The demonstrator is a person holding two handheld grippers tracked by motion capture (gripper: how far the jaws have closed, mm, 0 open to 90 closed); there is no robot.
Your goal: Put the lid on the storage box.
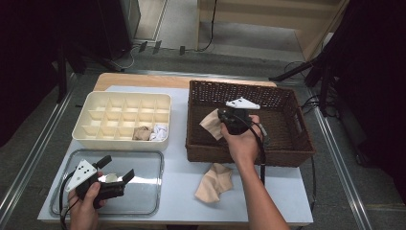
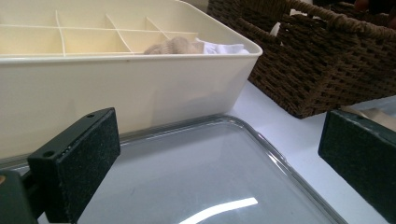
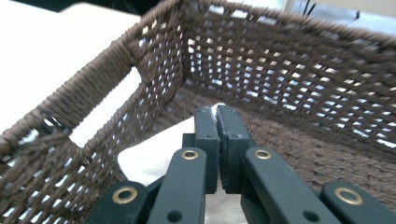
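My right gripper (image 1: 223,115) reaches into the brown wicker basket (image 1: 292,143), near its left wall. Its jaws are shut on a pale beige cloth (image 1: 211,123). In the right gripper view the right gripper (image 3: 218,113) pinches the cloth (image 3: 149,158) just above the basket floor. My left gripper (image 1: 116,168) hovers open over the clear tray (image 1: 143,196), with nothing between its pads (image 2: 79,163). A second beige cloth (image 1: 215,181) lies crumpled on the table in front of the basket.
A cream divided organizer (image 1: 119,103) stands behind the tray. It holds a beige bundle (image 1: 142,132) and a white bundle (image 1: 160,132) in its near right compartments. The left gripper view shows the organizer's wall (image 2: 140,88) close ahead and the basket (image 2: 317,65) to the right.
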